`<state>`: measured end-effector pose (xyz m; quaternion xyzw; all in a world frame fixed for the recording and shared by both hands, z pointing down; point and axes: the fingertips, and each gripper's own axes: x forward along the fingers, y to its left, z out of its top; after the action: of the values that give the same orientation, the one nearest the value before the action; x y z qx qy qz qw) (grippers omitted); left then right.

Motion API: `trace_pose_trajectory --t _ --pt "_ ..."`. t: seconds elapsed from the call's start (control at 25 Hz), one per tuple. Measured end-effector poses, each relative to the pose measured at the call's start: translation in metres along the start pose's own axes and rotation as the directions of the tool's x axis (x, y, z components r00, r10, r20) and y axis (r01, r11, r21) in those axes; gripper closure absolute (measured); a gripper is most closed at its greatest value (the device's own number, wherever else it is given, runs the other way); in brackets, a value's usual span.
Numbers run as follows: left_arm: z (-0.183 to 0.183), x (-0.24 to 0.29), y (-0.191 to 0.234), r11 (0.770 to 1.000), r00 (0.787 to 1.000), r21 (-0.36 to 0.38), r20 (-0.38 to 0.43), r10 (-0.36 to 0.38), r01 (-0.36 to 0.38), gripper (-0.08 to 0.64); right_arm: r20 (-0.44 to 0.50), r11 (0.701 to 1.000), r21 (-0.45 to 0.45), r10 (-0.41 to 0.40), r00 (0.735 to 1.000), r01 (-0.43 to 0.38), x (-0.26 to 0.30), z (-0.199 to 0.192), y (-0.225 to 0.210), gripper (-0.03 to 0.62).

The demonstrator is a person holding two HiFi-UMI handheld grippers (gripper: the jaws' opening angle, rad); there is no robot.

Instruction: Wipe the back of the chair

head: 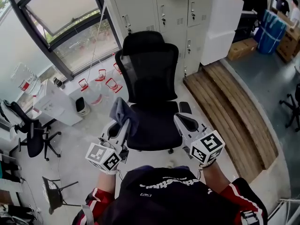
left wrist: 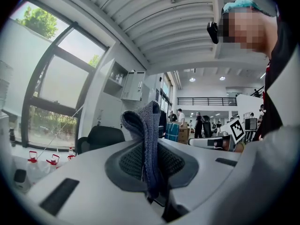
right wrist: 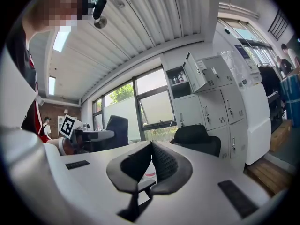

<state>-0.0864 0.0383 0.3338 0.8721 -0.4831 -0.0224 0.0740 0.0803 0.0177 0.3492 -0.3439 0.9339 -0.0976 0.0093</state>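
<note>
Snugly between left gripper (left wrist: 149, 149) jaws: cloth (left wrist: 142, 122)

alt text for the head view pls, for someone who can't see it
Seen from above, a person faces a black mesh office chair, with the left gripper clamped on a grey-blue cloth and the right gripper shut and empty, both near the seat's front. Grey metal lockers stand behind the chair, and wooden planks lie on the floor to its right.

Upright black mesh chair (head: 147, 74); bunched grey cloth (head: 123, 114)
</note>
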Motion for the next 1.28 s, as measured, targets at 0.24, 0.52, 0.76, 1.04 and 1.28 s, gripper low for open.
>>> trace_pose_trajectory --t 0.24,0.52,0.76,1.04,1.28 --pt "-0.004 0.020 0.008 1.000 0.999 -0.005 -0.036 0.020 -0.021 0.503 0.006 1.000 0.026 0.012 1.000 -0.012 0.011 -0.001 -0.025 0.578" --pt "-0.015 0.044 0.039 0.999 0.997 -0.005 -0.061 0.042 -0.043 0.503 -0.019 0.999 0.045 -0.009 1.000 0.010 0.030 -0.011 -0.047 0.578" --pt "-0.024 0.066 0.085 0.999 0.996 -0.017 -0.071 0.046 -0.047 0.503 -0.040 0.998 0.037 -0.046 0.998 0.048 0.060 -0.014 -0.064 0.578" --pt "-0.015 0.110 0.150 0.999 0.997 -0.026 -0.073 0.032 -0.034 0.503 -0.071 0.998 0.015 -0.062 0.996 0.063 0.125 0.000 -0.090 0.578" --pt "-0.028 0.142 0.235 0.996 0.992 -0.064 -0.113 0.057 -0.064 0.503 -0.069 0.998 0.021 -0.061 0.996 0.063 0.202 0.010 -0.104 0.578"
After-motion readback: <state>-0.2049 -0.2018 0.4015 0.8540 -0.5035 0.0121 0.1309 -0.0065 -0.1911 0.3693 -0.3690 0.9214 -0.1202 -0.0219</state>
